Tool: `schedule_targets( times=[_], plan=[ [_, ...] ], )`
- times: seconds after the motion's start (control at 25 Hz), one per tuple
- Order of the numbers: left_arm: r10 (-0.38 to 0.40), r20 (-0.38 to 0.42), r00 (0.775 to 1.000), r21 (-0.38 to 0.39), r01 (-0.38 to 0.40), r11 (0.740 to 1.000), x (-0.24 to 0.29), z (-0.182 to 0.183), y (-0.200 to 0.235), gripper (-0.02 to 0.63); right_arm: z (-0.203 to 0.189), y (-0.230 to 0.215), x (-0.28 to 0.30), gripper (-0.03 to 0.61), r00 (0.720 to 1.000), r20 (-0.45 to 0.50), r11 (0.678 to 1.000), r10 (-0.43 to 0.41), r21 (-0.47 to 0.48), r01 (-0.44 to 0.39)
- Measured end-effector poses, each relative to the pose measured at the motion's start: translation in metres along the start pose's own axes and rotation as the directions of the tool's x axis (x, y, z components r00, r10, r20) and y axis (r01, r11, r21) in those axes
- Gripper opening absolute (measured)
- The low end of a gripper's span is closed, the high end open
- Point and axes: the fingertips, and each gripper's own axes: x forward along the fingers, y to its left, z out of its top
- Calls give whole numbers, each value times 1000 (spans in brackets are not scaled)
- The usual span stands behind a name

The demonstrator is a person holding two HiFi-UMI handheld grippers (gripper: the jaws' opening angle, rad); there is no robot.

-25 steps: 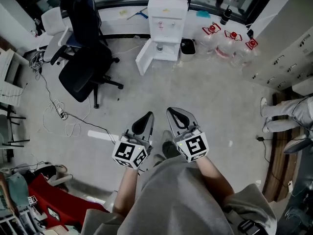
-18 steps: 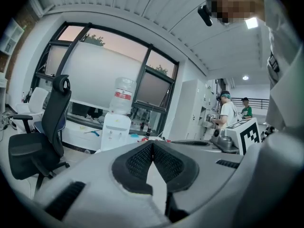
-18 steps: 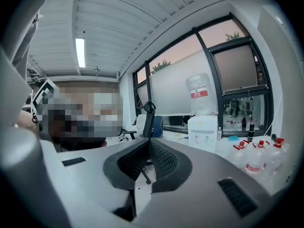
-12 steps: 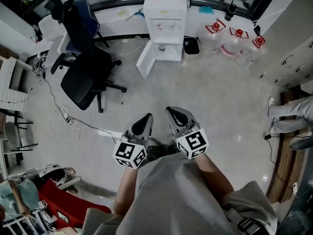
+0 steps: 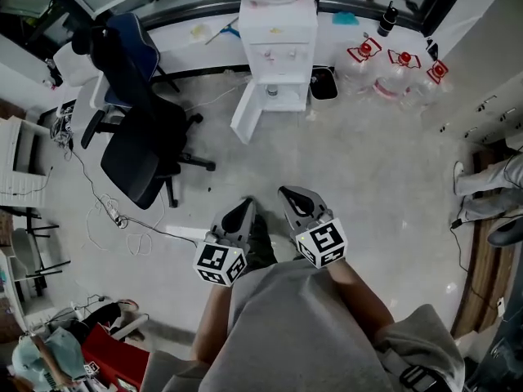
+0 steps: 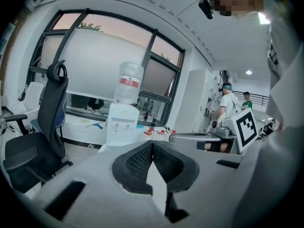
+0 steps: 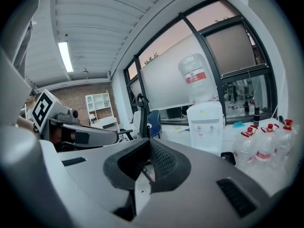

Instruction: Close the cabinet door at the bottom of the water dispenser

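The white water dispenser stands at the far wall with a bottle on top. Its bottom cabinet door hangs open, swung out to the left over the floor. My left gripper and right gripper are side by side in front of my body, pointing toward the dispenser and well short of it. Both are shut with nothing held. The left gripper view shows the left gripper with the dispenser beyond its closed tips. The right gripper view shows the right gripper with the dispenser off to its right.
A black office chair stands left of the dispenser, near the open door. Several water jugs and a black bin sit to its right. Cables trail on the floor at left. A person's legs are at the right edge.
I have stepped toward the dispenser, so it and the chair sit nearer and larger in the head view. Both grippers stay shut, side by side, a little lower.
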Motion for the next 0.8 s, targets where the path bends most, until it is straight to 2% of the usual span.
schedule_targets(
  times=[0.2, 0.48, 0.8],
  plan=[
    [-51, -62, 997, -7, 50, 999, 26, 0, 58, 8, -2, -6, 58, 11, 998, -42, 999, -35, 39, 37],
    [-139, -130, 982, 5, 141, 990, 60, 19, 142, 8, 6, -8, 144, 11, 991, -91, 993, -95, 68, 101],
    [-236, -172, 956, 26, 244, 969, 98, 34, 201, 8, 21, -20, 194, 11, 975, -109, 973, -195, 108, 206]
  ],
)
